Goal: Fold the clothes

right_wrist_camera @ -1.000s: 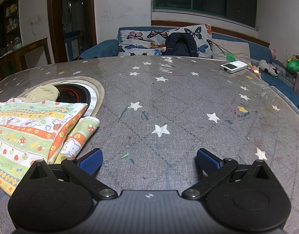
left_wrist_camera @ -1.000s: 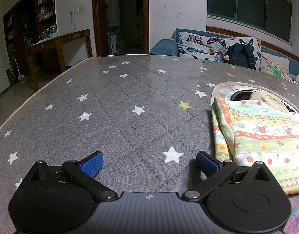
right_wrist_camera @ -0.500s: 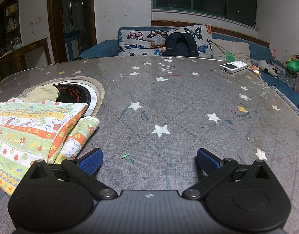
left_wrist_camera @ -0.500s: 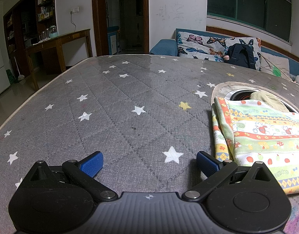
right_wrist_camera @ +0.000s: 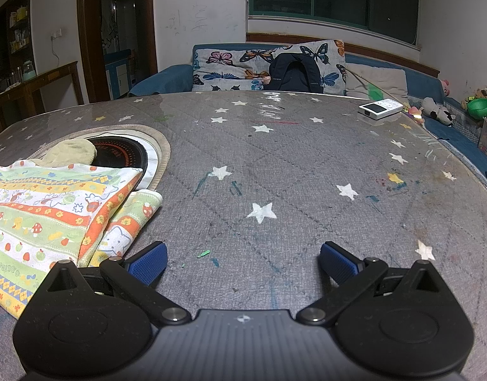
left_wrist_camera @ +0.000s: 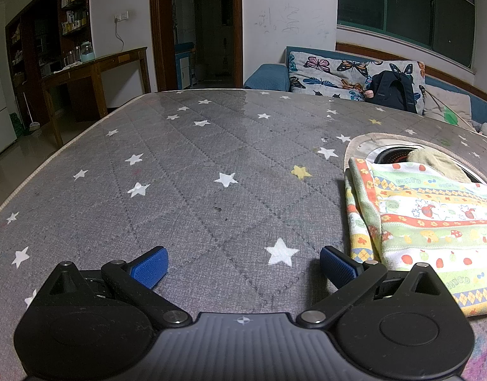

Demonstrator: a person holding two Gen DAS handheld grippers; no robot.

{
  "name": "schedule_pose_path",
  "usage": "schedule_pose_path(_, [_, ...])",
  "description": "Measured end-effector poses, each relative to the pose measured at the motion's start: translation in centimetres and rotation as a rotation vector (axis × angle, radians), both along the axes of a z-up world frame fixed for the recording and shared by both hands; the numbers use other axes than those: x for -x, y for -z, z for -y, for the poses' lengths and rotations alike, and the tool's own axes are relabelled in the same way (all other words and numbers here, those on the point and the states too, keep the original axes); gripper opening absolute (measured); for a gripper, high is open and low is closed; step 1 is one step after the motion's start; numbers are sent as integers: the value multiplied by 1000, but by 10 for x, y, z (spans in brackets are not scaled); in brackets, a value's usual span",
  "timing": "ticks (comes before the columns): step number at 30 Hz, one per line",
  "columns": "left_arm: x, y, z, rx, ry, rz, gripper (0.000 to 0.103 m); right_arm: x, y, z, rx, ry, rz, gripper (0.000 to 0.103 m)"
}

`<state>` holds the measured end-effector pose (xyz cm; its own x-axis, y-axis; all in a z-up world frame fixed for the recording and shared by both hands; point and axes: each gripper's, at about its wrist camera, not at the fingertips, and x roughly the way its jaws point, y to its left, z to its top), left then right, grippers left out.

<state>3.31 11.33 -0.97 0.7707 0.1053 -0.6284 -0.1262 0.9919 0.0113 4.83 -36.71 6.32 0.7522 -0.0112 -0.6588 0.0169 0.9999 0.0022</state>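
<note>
Item: soft striped cloth printed with mushrooms, fruit and small animals in green, orange, yellow and white [left_wrist_camera: 434, 222], already doubled over at least once, lying flat on the grey quilted star-print table cover [left_wrist_camera: 211, 190].
Position: between the two grippers; its far edge overlaps the round dark hotplate set into the table [right_wrist_camera: 122, 155], where a pale yellow-green rag [right_wrist_camera: 71, 150] also rests.
Left gripper [left_wrist_camera: 243, 262]: jaws spread wide, nothing between them; its right blue pad sits just beside the cloth's near left corner.
Right gripper [right_wrist_camera: 243, 260]: jaws likewise wide and empty; its left pad is close to the cloth's right edge [right_wrist_camera: 125, 222], where a lower layer peeks out.
Handling, judged: light, limp, terry-like; will sag and drape when lifted, not fragile, unlikely to slip from ribbed pads.
Grip advice: pinch the corners, catching all stacked layers together.
Risk: taking only the top layer would undo the fold; dragging could pull the rag along.
</note>
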Motion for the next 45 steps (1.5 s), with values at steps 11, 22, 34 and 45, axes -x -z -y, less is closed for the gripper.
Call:
schedule_pose_path(11, [0, 0, -1, 0, 0, 0, 103, 0, 0, 0, 0, 0, 0, 103])
schedule_pose_path(22, [-1, 0, 1, 0, 0, 0, 103, 0, 0, 0, 0, 0, 0, 103])
schedule_pose_path(34, [0, 0, -1, 0, 0, 0, 103, 0, 0, 0, 0, 0, 0, 103])
schedule_pose_path(45, [-1, 0, 1, 0, 0, 0, 103, 0, 0, 0, 0, 0, 0, 103])
